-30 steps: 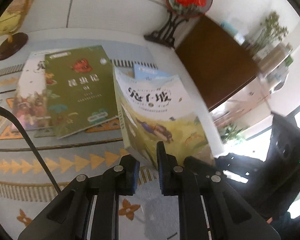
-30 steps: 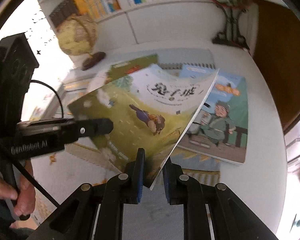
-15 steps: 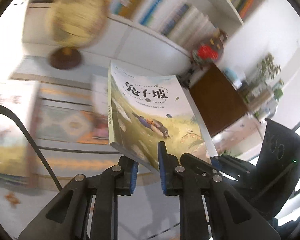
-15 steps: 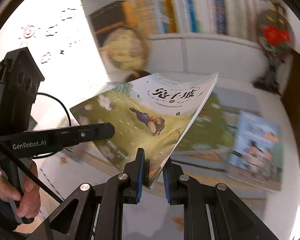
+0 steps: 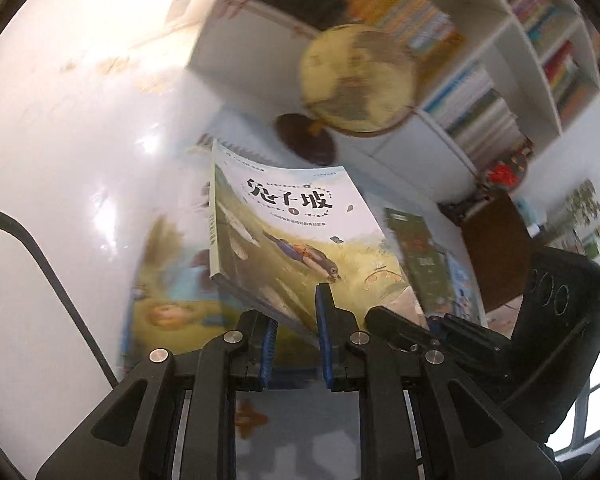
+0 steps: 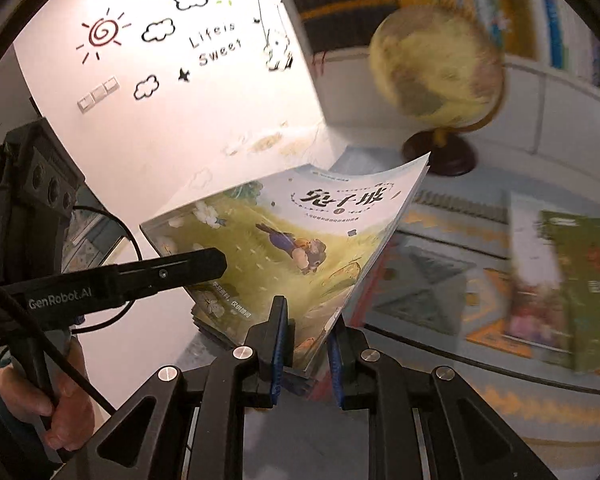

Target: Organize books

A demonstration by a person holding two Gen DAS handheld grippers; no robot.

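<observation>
A paperback with a meadow cover and a running rabbit point(image 5: 284, 232) hangs in the air above the table, tilted, held at its near edge from both sides. My left gripper point(image 5: 294, 332) is shut on the near corner by the spine. My right gripper point(image 6: 306, 344) is shut on the near corner of the page side of the same paperback point(image 6: 300, 240). The right gripper's black body point(image 5: 420, 328) shows beside the left one, and the left gripper's finger point(image 6: 204, 268) crosses the cover in the right wrist view. A hand point(image 6: 68, 408) grips the left tool's handle.
Under the carried book lies a blurred picture book point(image 5: 172, 280). A green book point(image 6: 580, 272) lies on a pale one point(image 6: 528, 280) on the patterned table runner point(image 6: 428, 280). A yellow globe point(image 6: 436, 68) stands at the back before white bookshelves point(image 5: 500, 60). A decorated white wall point(image 6: 180, 60) closes the left.
Both grippers have carried the meadow book leftward across the table. The view has swung from the red fan ornament and brown cabinet to the globe and the white wall. Both grips are unchanged.
</observation>
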